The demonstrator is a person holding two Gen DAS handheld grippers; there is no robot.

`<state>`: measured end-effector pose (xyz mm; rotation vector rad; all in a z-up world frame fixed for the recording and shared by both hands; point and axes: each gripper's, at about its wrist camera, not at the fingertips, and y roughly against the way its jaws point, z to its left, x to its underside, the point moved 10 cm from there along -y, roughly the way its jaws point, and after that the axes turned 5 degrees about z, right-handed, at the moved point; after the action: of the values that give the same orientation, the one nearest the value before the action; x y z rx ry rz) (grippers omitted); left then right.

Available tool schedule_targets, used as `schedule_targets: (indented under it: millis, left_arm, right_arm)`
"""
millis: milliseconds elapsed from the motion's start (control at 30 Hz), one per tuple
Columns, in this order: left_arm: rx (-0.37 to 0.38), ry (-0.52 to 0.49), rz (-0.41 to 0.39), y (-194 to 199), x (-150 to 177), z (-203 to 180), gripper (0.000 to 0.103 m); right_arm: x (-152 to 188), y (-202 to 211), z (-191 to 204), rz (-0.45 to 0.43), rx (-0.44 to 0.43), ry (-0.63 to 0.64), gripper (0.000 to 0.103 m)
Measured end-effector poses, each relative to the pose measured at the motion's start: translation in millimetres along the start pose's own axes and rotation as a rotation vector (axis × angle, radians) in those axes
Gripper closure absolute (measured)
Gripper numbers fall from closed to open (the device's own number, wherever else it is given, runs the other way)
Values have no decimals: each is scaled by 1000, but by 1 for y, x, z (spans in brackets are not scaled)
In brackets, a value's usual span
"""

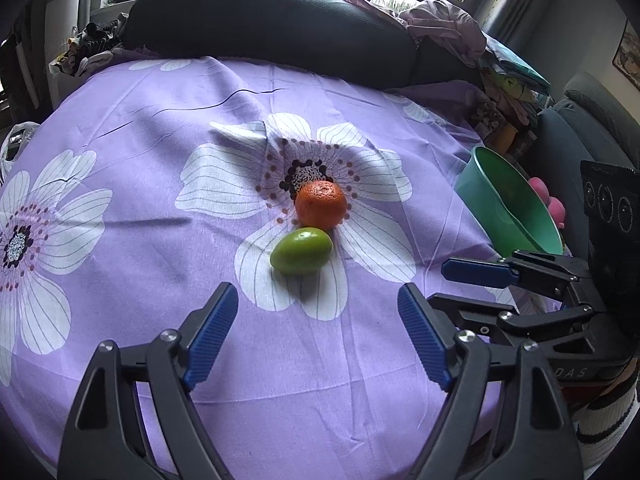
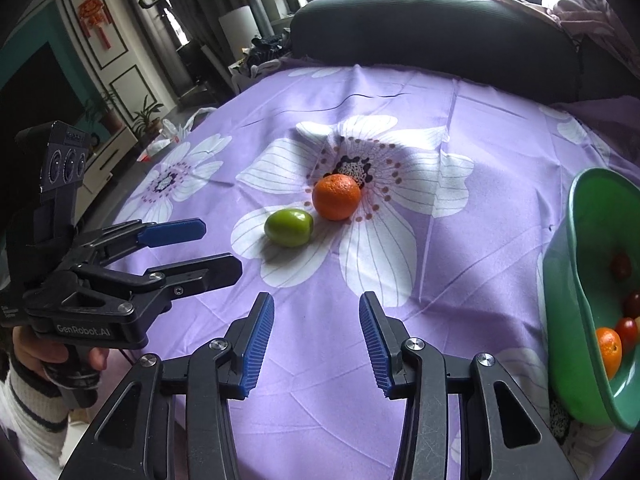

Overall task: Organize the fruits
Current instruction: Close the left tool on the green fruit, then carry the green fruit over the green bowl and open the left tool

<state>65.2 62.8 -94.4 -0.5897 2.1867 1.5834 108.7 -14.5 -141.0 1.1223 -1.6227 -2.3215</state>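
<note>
An orange mandarin [image 1: 321, 205] and a green oval fruit [image 1: 301, 255] lie touching on the purple flowered cloth [image 1: 160, 184]; they also show in the right wrist view as mandarin [image 2: 336, 197] and green fruit [image 2: 289, 227]. My left gripper [image 1: 318, 332] is open and empty, a little short of the green fruit. My right gripper [image 2: 317, 340] is open and empty, short of both fruits. A green bowl [image 2: 576, 320] at the right holds an orange fruit [image 2: 609, 351] and small dark red fruits [image 2: 626, 328]. It also shows in the left wrist view [image 1: 508, 204].
A dark cushion [image 1: 264, 20] borders the cloth's far side. Piled clothes [image 1: 448, 24] lie at the far right. The right gripper shows at the right of the left wrist view [image 1: 480, 280]; the left gripper shows at the left of the right wrist view [image 2: 188, 252].
</note>
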Motion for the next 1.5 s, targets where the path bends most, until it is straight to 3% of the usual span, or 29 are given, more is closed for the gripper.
schedule_targets:
  millis: [500,733,833,933,1000,1133,1500]
  left_arm:
    - [41,-17,15,-18,-27,10,22]
    - [64,-20,75,-41,-29,13,36]
    - [80,-11,97,-47,-29,13,41]
    - [78,-18,102,-49,-30,14,44]
    - [79,-23,104,-49,-31,15,45]
    - [73,-36,122,-52,-31,16,58]
    - [87,-18,117,-46,-31,19,61]
  right_arm:
    - [-21,-37,5,43,-16,66,58]
    - [-29,-60,14,72,-28,125,58]
    - [-32,-69,19,105,-71,108,58]
    - [-36,-74,16,104,-3,154,58]
    - [-37,-80,17,117,-12,158,58]
    - [-40,-88,20,120,-11,190,58]
    - [-47,-88,32,66,-33,249,62]
